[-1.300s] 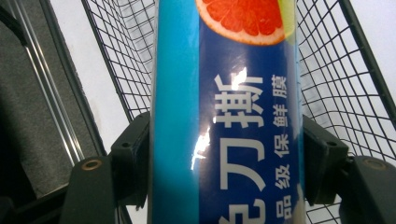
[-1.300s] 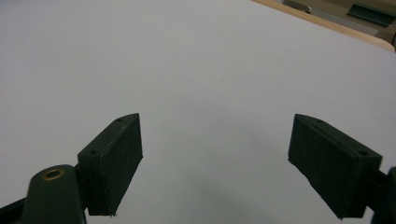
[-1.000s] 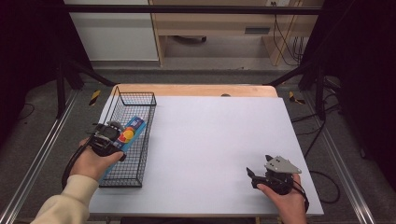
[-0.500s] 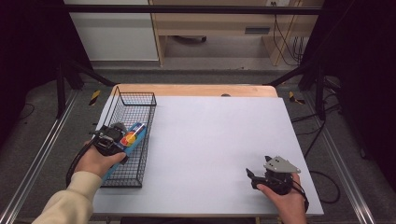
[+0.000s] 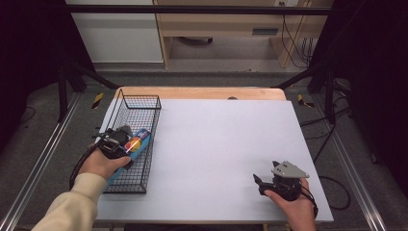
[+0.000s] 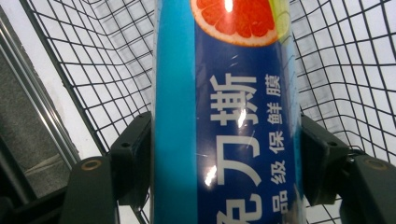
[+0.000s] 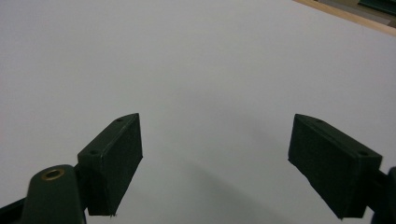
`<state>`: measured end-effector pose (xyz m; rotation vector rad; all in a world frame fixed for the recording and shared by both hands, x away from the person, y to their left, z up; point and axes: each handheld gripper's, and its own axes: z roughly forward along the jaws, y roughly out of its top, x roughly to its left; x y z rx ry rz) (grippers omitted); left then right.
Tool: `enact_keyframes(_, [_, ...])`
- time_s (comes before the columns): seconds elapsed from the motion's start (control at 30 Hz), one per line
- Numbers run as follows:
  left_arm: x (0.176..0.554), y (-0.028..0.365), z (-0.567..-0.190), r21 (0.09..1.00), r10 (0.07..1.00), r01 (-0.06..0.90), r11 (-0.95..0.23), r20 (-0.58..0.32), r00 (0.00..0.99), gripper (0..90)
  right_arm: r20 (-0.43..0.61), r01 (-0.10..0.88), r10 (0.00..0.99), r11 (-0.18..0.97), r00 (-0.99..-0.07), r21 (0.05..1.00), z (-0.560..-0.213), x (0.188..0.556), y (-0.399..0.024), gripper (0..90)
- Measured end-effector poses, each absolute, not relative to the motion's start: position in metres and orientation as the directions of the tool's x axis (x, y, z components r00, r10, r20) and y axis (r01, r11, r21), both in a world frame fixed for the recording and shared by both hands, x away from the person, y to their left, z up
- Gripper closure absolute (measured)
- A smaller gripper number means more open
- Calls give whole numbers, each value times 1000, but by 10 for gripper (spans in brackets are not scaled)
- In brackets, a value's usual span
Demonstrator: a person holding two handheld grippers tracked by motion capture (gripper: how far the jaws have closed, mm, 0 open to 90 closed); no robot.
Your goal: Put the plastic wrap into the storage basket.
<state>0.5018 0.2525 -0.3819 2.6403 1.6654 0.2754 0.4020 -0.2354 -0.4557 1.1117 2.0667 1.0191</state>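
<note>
The left gripper (image 5: 126, 141) is over the black wire basket (image 5: 144, 103), which stands along the left edge of the white worktop (image 5: 221, 144). Its jaws are pinching a long blue box of cling film (image 6: 224, 116), one jaw on each long side. The box has white Chinese characters and a picture of a cut grapefruit on its label. In the high view the box (image 5: 139, 142) lies inside the basket, tilted, with its far end toward the basket's right wall; I cannot tell if its lower end touches the basket floor. In the left gripper view the wire mesh (image 6: 98, 70) is on both sides of the box.

The right gripper (image 5: 262, 183) is held in the person's right hand (image 5: 293, 202) near the front right corner of the worktop, well apart from the basket. Its jaws are spread wide with nothing between them; in the right gripper view they are above the bare white surface (image 7: 210, 60).
</note>
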Motion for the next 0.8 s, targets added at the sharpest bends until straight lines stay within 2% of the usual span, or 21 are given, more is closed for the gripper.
enact_keyframes(0.33, [502, 252, -381, 112, 896, 892, -438, 138, 422, 312, -129, 428, 862, 367, -490, 826, -456, 402, -235, 178])
enact_keyframes(0.8, [498, 258, -363, 249, 896, 861, -443, 163, 413, 221, -128, 428, 860, 368, -493, 826, -456, 402, -235, 172])
